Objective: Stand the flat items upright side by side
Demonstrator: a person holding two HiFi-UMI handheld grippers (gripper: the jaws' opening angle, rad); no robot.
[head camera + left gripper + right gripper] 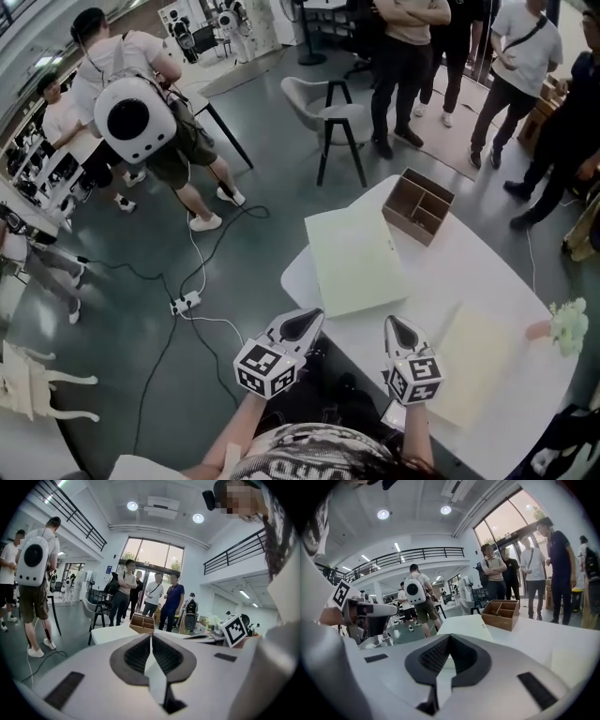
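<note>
Two pale flat items lie on the white table [450, 272]: a light green sheet-like one [356, 258] at the left and a cream one [478, 361] at the right front. Behind them stands a wooden divided box [419, 204], which also shows as the box [142, 622] in the left gripper view and the box [501, 613] in the right gripper view. My left gripper [305, 323] hovers at the table's near edge, in front of the green item, its jaws shut and empty. My right gripper [398, 328] is beside it, likewise shut and empty, with the green item [464, 623] ahead of it.
Several people stand beyond the table's far side. A grey chair [328, 112] and a black stool are behind the table. A cable and power strip [185, 303] lie on the floor at the left. A small pale plant [569, 326] sits at the table's right edge.
</note>
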